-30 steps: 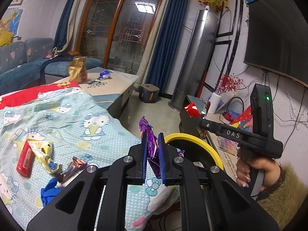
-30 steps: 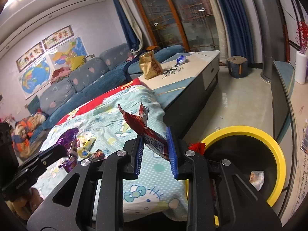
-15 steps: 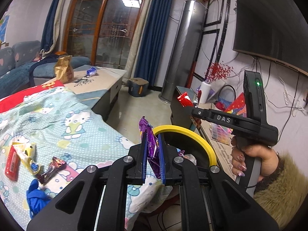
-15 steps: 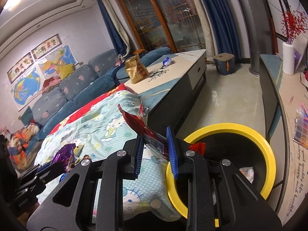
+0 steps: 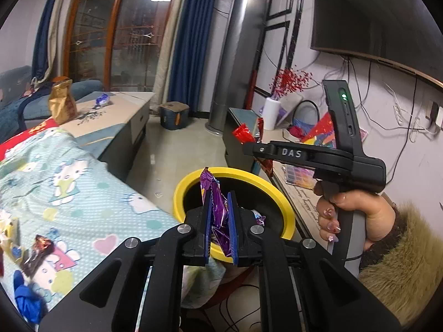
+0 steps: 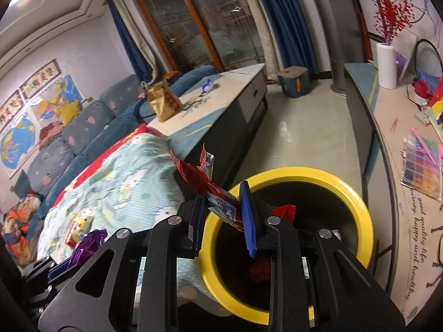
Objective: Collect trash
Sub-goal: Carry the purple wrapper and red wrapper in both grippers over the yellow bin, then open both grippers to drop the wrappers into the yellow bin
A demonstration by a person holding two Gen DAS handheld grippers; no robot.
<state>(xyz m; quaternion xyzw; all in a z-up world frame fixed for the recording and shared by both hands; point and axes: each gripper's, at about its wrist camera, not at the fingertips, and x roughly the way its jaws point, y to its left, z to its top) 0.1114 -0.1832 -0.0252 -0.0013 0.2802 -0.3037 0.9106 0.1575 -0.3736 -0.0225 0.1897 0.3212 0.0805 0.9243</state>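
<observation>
A purple wrapper [image 5: 218,215] is pinched by the left gripper [image 5: 219,221], a red wrapper [image 6: 210,188] by the right gripper [image 6: 223,215]; both are held at the yellow-rimmed bin [image 6: 357,210]; probably the fingers are to be spread next.

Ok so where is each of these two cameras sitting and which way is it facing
Left wrist: sits on the left gripper, looking along its fingers at the purple wrapper and yellow-rimmed bin; the right hand shows.
Right wrist: sits on the right gripper, looking along its fingers at the red wrapper over the bin.
Shared: bin, bedspread, window.
</observation>
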